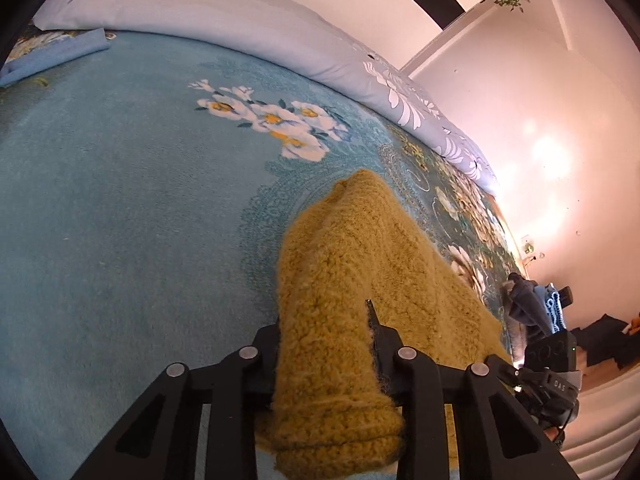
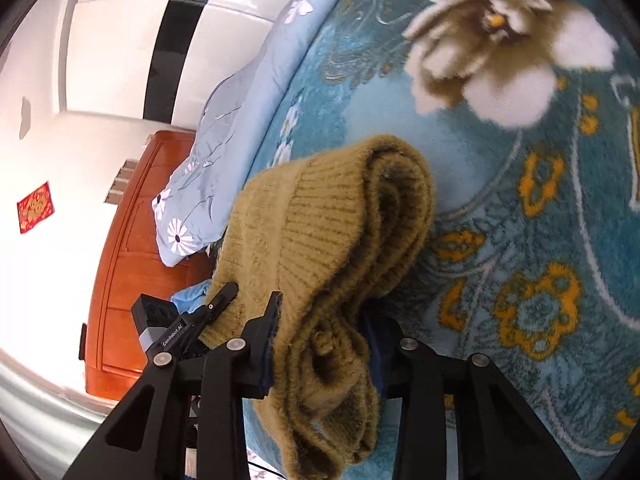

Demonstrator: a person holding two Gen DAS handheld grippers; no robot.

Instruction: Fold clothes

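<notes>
Left wrist: left gripper [image 1: 326, 320] clamped on mustard sweater [image 1: 352, 264]; right gripper [image 2: 324, 320] clamps bunched edge, both above blanket [image 1: 120, 200].

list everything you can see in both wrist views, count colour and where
sweater: one, mustard knit, bunched and clamped in both grippers over the blanket
blanket: one, teal plush with white and orange flowers, covers the bed
duvet: one, pale blue with white flowers, heaped along the far edge of the bed
folded cloth: one, light blue, far left on the blanket
clothes pile: dark and blue items, at the bed's right end
wooden cabinet: one, orange-brown, beside the bed
red decoration: one, red and gold, on the white wall
left gripper: black, shut on sweater
right gripper: black, shut on sweater
</notes>
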